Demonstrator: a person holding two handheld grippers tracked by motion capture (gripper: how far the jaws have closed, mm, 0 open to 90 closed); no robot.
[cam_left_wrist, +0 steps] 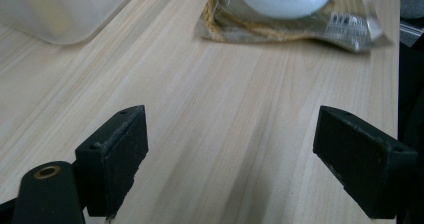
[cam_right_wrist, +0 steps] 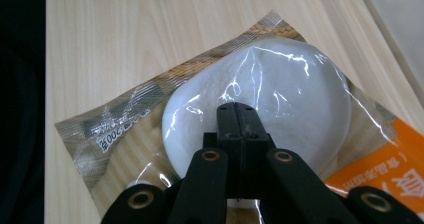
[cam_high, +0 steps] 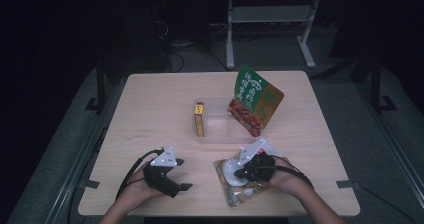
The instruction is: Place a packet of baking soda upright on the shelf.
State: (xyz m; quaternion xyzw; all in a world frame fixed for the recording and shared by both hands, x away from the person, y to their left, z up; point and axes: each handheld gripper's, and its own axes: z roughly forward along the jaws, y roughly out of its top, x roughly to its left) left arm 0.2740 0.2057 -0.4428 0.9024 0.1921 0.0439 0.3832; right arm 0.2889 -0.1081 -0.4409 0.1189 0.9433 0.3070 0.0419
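Holding a pinch on the clear film of the bun packet [cam_right_wrist: 210,119], the right gripper [cam_right_wrist: 239,115] has its jaws clenched together; whether film is truly caught between them I cannot tell, as the tips meet right over the white bun. The packet lies flat on the tabletop [cam_high: 150,104] directly under this gripper, not lifted.

Judgement on progress: the work looks like packing snacks into the clear bin [cam_high: 220,121]. Ahead of the right gripper and beyond the packet, the bin already carries a small yellow box [cam_high: 200,119] standing at its left wall and a green snack bag [cam_high: 255,101] leaning upright out of its right side. So two items appear done; the bun packet is left, at the grasp stage, with lift and transfer to the bin not yet done.

Left gripper [cam_high: 172,176]: jaws released, wide apart, nothing between them, bare wood below. In the left gripper view the packet sits well ahead and slightly right of its jaws, the bin corner ahead to the left.

Surface: pale wood-grain tabletop, square, matte, clean apart from faint marks near its left edge. Room: dim; grey floor around, a white frame stand [cam_high: 270,19] and loose cables beyond the far edge.
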